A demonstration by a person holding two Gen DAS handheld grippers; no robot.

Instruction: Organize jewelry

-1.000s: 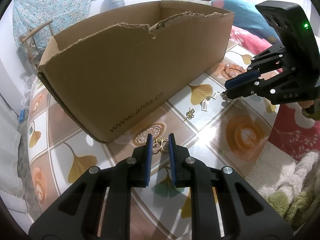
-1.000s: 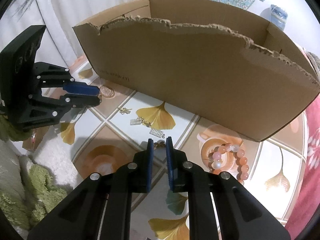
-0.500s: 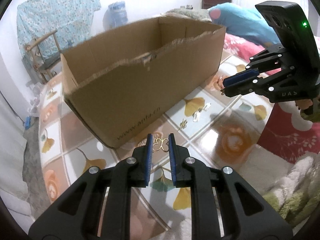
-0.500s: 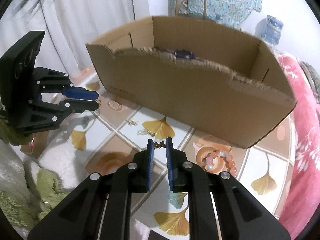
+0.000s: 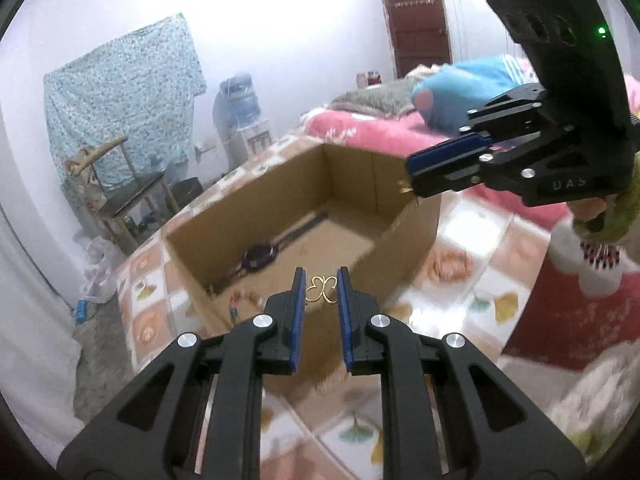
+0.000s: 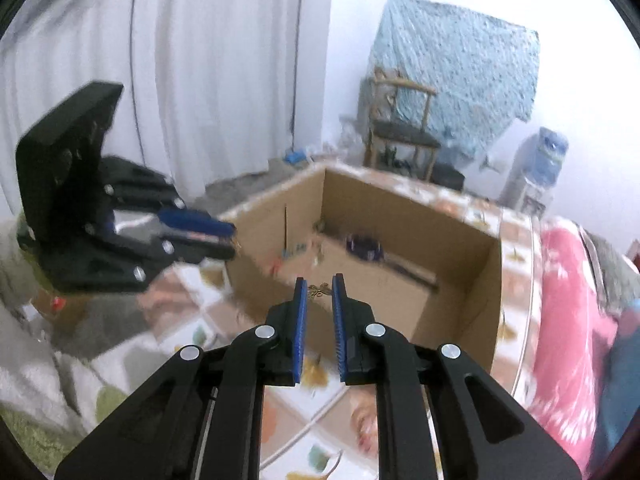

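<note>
Gold butterfly-shaped earring [image 5: 320,289] sits clamped in my left tool [image 5: 319,286], a darker one [image 6: 320,290] in my right tool [image 6: 319,289]; either could slip short of the open cardboard box [image 5: 404,236].

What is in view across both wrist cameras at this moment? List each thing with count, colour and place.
cardboard box: one, brown, open-topped, on the table ahead of both grippers
watch: one, dark purple, on the box floor
butterfly earring: one, gold wire, between the left gripper's pads
small earring: one, dull bronze, between the right gripper's pads
table: one, tiled cloth with gingko leaves, under the box
wooden chair: one, brown, by the far wall
hanging cloth: one, pale blue floral, behind the chair
water dispenser: one, blue bottle, by the wall
blanket: one, pink, beside the table
left gripper: black, blue pads, shut on the butterfly earring
right gripper: black, blue pads, shut on the small earring
</note>
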